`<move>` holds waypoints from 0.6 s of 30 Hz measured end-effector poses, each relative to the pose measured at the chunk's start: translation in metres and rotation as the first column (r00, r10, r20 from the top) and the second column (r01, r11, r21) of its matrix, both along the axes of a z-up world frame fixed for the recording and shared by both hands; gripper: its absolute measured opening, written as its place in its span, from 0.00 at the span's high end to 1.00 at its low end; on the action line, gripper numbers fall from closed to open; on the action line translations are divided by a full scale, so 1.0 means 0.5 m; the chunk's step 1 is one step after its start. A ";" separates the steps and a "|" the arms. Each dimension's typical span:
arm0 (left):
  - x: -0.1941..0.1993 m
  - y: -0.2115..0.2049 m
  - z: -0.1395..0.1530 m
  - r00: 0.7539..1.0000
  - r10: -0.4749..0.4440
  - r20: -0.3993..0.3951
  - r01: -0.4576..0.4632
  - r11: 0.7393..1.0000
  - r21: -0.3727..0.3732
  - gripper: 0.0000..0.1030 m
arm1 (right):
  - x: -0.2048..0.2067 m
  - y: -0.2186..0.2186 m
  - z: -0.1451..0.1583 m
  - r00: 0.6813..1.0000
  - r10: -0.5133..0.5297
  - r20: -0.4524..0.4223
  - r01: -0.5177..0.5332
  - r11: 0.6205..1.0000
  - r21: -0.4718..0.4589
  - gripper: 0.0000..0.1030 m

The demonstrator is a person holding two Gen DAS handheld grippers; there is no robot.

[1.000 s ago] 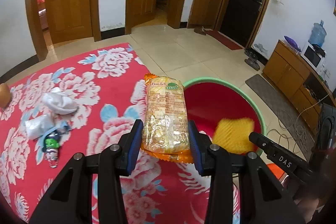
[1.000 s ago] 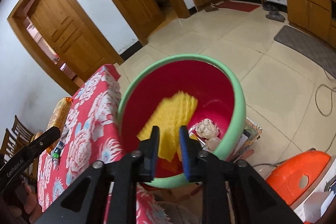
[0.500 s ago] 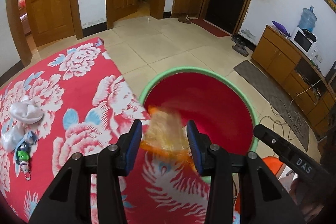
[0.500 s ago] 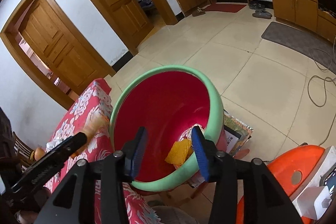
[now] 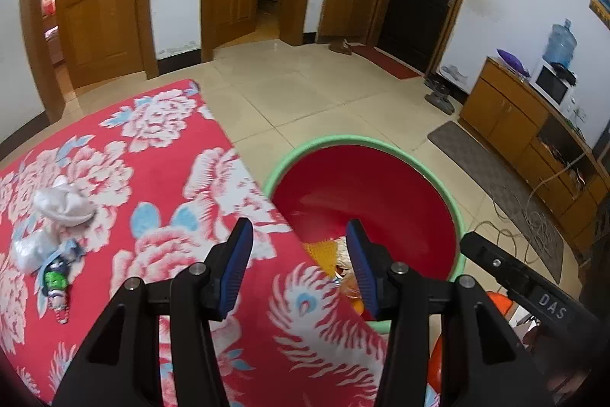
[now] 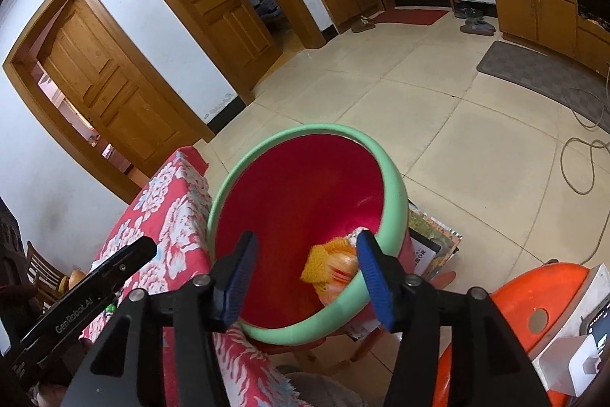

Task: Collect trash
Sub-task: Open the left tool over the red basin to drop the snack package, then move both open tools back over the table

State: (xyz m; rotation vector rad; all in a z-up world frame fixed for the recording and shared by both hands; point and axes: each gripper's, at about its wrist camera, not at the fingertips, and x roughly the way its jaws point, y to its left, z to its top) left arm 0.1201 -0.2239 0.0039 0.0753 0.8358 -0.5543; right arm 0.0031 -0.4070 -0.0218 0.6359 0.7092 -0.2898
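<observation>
— Look at the desk, far left: the white crumpled wad [image 5: 63, 203], the silvery wrapper [image 5: 32, 246] and that little green-capped bottle [image 5: 55, 283] are lying there uncollected.

— And the left tongs [image 5: 297, 266]? A second ago they pinched the snack packet.

— Spread now, just been opening, nothing between them. The snack packet [image 6: 335, 273] has dropped into the red bin [image 6: 392, 197], blurred, beside the yellow mesh [image 6: 318, 260].

— The right tongs [image 6: 305, 277]?

— Also been opening, jaws apart and empty over the bin's near rim; the mesh they let go lies at the bottom.

— So two pieces binned.

— I'd say both hands are free to go back left for the rest.
</observation>
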 end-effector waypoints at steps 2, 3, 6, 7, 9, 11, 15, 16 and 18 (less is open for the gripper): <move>0.001 0.019 0.006 1.000 0.021 0.003 -0.021 1.000 -0.005 0.51 | 0.000 0.010 0.007 1.000 0.012 0.005 -0.012 1.000 -0.005 0.38; 0.001 0.026 0.007 1.000 0.027 0.005 -0.027 1.000 -0.006 0.51 | 0.000 0.016 0.012 1.000 0.017 0.008 -0.017 1.000 -0.010 0.37; 0.001 0.055 0.015 0.998 0.053 0.016 -0.053 0.999 -0.004 0.51 | -0.001 0.032 0.024 0.999 0.033 0.018 -0.033 0.999 -0.020 0.35; 0.002 0.069 0.018 0.998 0.067 0.020 -0.067 0.998 -0.004 0.51 | -0.001 0.037 0.027 0.999 0.036 0.020 -0.035 0.999 -0.022 0.33; 0.005 0.094 0.022 0.995 0.093 0.024 -0.093 0.996 -0.006 0.51 | 0.000 0.047 0.032 0.999 0.043 0.023 -0.043 0.999 -0.023 0.31; 0.011 0.117 0.026 0.992 0.123 0.026 -0.123 0.992 -0.003 0.50 | 0.004 0.055 0.034 0.998 0.051 0.020 -0.051 0.998 -0.024 0.31; 0.022 0.166 0.031 0.984 0.179 0.023 -0.179 0.984 -0.001 0.50 | 0.008 0.070 0.037 0.997 0.069 0.018 -0.069 0.997 -0.021 0.27; 0.025 0.185 0.032 0.979 0.200 0.026 -0.200 0.980 0.005 0.50 | 0.009 0.074 0.039 0.997 0.075 0.017 -0.075 0.997 -0.025 0.27; 0.031 0.209 0.032 0.973 0.229 0.030 -0.230 0.973 0.014 0.49 | 0.012 0.083 0.043 0.996 0.086 0.016 -0.085 0.996 -0.031 0.26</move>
